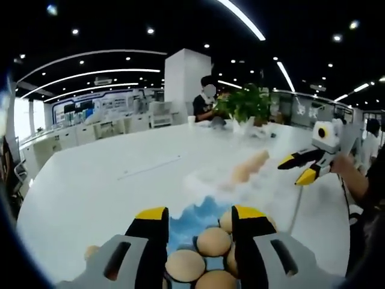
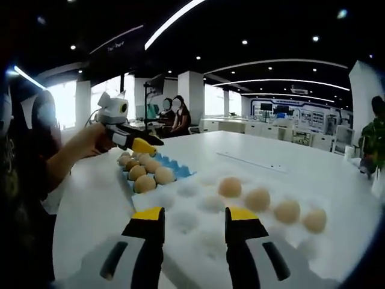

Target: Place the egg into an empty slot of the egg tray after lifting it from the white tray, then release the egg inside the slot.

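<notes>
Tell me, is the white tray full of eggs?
No. The white tray holds four eggs in a row; its other slots show empty.

A broad white glossy tabletop [image 1: 114, 180] spreads across the lower half of both views. Above it, a dark ceiling carries curved white light strips [image 2: 274, 62] and small round spotlights. A square white pillar [image 1: 183, 81] stands at upper centre of the left gripper view, beside a green leafy potted plant [image 1: 245, 103]. Bright windows [image 2: 66, 99] glow at left of the right gripper view.
</notes>
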`<state>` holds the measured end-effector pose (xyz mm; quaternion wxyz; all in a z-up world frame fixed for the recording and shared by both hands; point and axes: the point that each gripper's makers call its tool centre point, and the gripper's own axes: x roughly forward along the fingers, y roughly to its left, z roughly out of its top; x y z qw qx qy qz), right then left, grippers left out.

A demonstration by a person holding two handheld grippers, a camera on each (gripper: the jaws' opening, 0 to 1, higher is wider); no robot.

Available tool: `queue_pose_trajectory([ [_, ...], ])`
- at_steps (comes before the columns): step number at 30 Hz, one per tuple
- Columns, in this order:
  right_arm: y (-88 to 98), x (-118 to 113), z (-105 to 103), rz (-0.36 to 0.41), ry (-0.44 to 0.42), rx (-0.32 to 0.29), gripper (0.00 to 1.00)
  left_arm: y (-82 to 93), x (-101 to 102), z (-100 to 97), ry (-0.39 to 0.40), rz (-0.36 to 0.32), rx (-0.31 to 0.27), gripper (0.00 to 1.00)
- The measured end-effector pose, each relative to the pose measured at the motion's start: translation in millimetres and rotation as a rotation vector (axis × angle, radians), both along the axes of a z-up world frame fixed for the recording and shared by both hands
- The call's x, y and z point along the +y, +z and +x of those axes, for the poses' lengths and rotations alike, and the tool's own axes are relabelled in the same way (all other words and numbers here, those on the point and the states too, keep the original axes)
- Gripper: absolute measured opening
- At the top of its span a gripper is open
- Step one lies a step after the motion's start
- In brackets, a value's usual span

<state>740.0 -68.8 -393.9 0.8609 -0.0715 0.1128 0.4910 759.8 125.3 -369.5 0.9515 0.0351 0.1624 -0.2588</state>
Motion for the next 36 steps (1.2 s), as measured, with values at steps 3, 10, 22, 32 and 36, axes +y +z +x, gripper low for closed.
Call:
queue_pose_trajectory([
  [3, -2.5, -6.5, 2.1, -0.004, -0.011, 0.003, 0.42, -0.5, -6.9, 0.1, -0.013, 0.004, 0.003, 0.47],
  [10, -5.7, -19.8, -0.1, -0.006, -0.031, 0.011, 0.43, -4.2, -26.6, -1.4, -0.047, 0.009, 0.020, 0.48],
  [22, -10.1, -42.8, 3.1, -0.004, -0.083, 0.015, 0.45, -4.8, -48.8, 9.2, -0.103, -0.005, 0.022, 0.50],
  [32, -8.6, -56.9, 8.7, -0.004, -0.114, 0.009, 0.45, -7.4, -68.9, 17.2, -0.149, -0.007, 0.034, 0.52],
  [36, -9.3, -63.0, 10.3, -0.006, -0.127, 0.009, 0.46, -6.7, -76.1, 21.8, -0.162, -0.005, 0.035, 0.52],
])
